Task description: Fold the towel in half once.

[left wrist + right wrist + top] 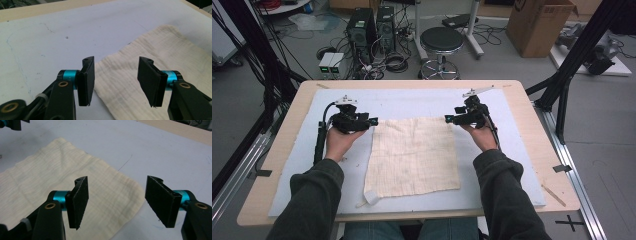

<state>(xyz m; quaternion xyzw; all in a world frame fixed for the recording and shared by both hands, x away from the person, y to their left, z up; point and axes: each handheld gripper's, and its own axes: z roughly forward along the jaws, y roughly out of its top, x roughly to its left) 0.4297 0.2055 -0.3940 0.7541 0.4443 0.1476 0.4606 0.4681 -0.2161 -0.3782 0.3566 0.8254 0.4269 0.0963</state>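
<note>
A cream cloth (pixel 413 156) lies spread flat on the pale blue mat (pixel 292 185) that covers the wooden table (pixel 539 130), roughly in the middle and square to the person seated in front of it, with one small corner turned up at its near left edge. The person's two hands come in from below, each holding a claw at one of the cloth's far corners. The left claw (pixel 373 121) sits just beside the far left corner; seen from its own camera, the left claw (pixel 115 81) stands fairly wide, with the cloth's corner lying on the mat beneath the gap and neither pad pressing on the fabric. The right claw (pixel 447 119) hangs at the far right corner in the same way; from its own camera the right claw (pixel 122 203) is also well parted, the cloth's rounded corner beneath the gap and nothing gripped. No earlier view tells more. Beyond the table, a black stool (pixel 441 41) stands on the floor among cables, and a cardboard box (pixel 539 25) sits off to the right.
</note>
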